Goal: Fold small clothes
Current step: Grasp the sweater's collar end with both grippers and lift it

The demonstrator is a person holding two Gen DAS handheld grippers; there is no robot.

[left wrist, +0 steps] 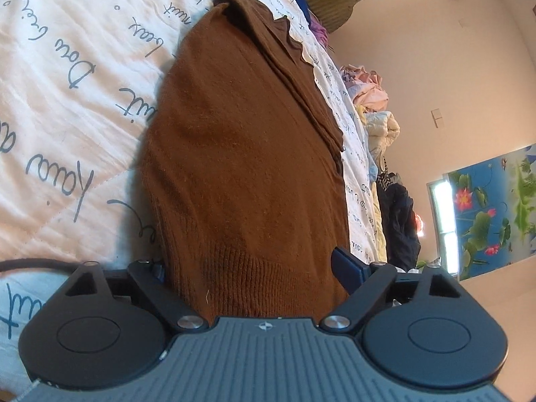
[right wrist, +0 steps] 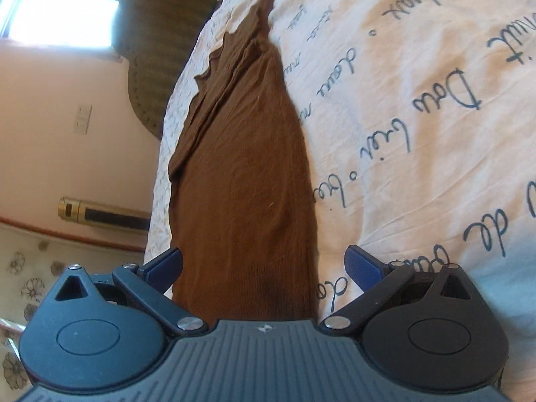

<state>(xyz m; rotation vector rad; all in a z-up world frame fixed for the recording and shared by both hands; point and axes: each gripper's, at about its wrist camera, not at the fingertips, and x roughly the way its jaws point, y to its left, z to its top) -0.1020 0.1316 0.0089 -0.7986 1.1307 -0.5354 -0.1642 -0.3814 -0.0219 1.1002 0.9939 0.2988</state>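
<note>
I see the quilt, white with dark script, filling most of both views; in the right wrist view it spreads from 12 to 4 o'clock. On it lies the sweater, brown knit, stretched out long and running from the bottom centre of the left view up toward 12 o'clock, with its folded layers and a wavy edge along the 1 o'clock side. In the right view the sweater runs the same way, narrowing toward 12 o'clock, with a scalloped edge at 11 o'clock.

At 3 o'clock in the left view I see a clothes pile at the far edge of the quilt, pale above and dark below. A flowered panel stands against the wall at 4 o'clock.

My left gripper has its fingers spread wide, with the sweater's ribbed hem between them. The left finger is mostly hidden behind the cloth, so I cannot tell whether it touches. My right gripper is also spread wide, straddling the sweater's near end; both blue pads show, and the one at 4 o'clock stands apart from the cloth.
</note>
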